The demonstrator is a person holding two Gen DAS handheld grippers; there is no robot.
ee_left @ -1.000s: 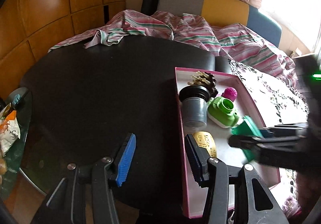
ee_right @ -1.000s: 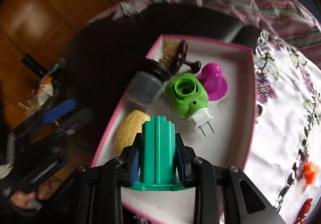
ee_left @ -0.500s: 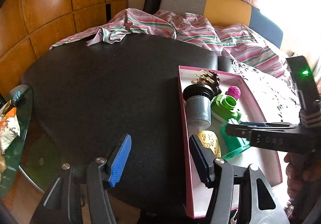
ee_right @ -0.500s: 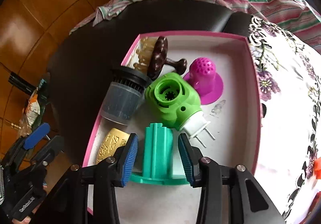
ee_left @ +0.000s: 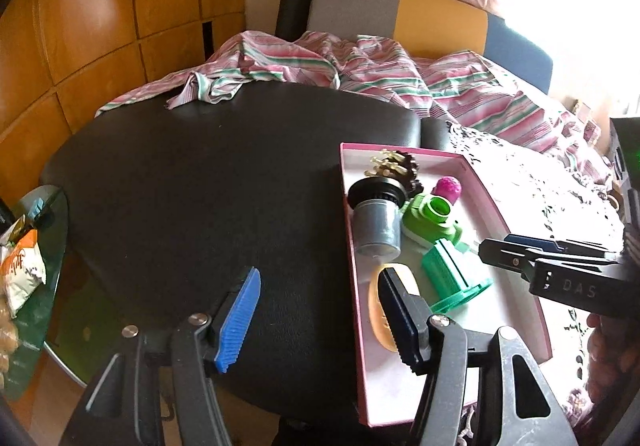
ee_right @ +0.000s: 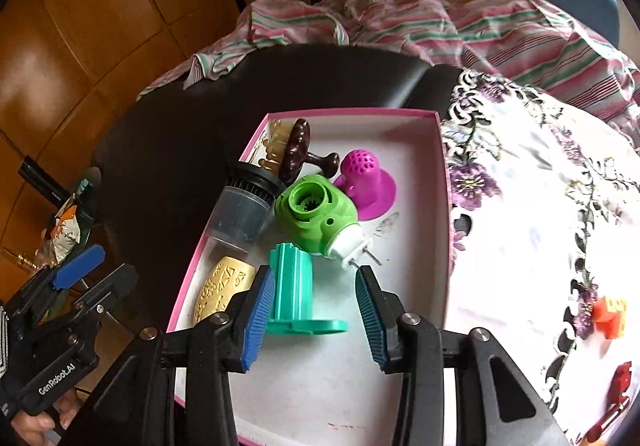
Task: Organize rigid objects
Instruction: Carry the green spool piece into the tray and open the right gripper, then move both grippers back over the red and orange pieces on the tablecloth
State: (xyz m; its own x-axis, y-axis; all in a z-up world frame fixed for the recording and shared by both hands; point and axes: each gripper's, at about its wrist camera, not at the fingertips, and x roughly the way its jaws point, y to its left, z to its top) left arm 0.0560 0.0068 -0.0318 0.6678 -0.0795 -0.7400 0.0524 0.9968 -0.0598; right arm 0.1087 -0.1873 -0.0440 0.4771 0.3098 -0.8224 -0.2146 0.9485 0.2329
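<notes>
Right gripper [ee_right: 316,310]: we note jaws wide, teal spool [ee_right: 294,296] standing loose between them in the pink box [ee_right: 444,206]. Left gripper [ee_left: 320,310]: wide, empty, straddling the box's edge. Beyond: green plug [ee_right: 318,216], grey cylinder [ee_right: 242,210], magenta cap [ee_right: 366,182].

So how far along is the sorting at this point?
Done: six items lie in the pink box, the teal stand among them. In hand: nothing; the right gripper is open around the stand, the left gripper open over the table edge. Left: an orange block and red pieces on the floral cloth.
</notes>
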